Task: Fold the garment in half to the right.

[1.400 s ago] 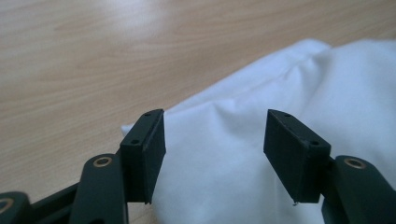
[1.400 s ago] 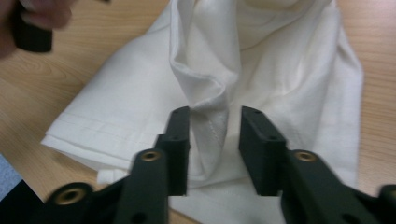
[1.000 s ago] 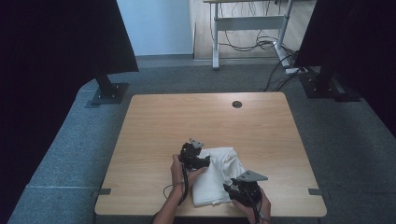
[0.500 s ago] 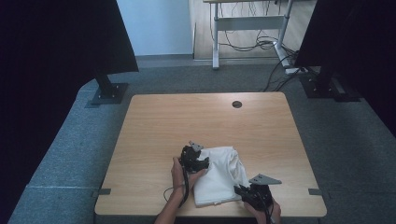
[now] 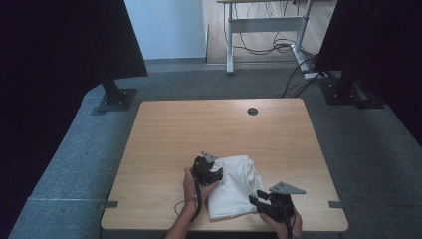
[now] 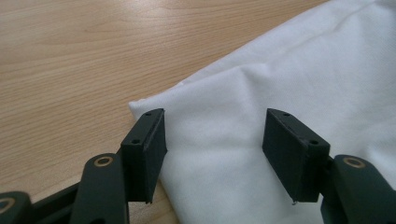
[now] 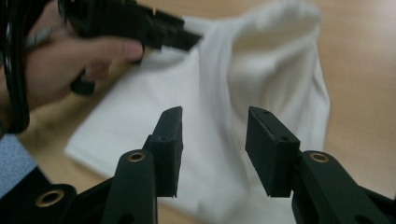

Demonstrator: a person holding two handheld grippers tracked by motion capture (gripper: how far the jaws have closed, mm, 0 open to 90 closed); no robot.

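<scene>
White cloth (image 5: 234, 186) lies folded and bunched near the front edge of the wooden table (image 5: 189, 129), between the two hands. At its near right corner the right gripper (image 5: 255, 199) hovers with jaws spread apart, holding nothing. Farther in, at the cloth's left edge, the left gripper (image 5: 219, 174) also stands released, its jaws wide over the fabric's corner.

White cloth (image 6: 280, 116) cut off at the right and bottom edges of the left gripper view, far corner out of frame; its near edge in the high view partly hidden behind the right claw (image 5: 256, 199). Blurred in the right gripper view: left claw (image 7: 187, 39) and the hand (image 7: 70, 60) holding it, cropped at the left edge. Forearms cut off at the bottom of the high view, worktop (image 5: 199, 129) grain too small to tell there.
</scene>
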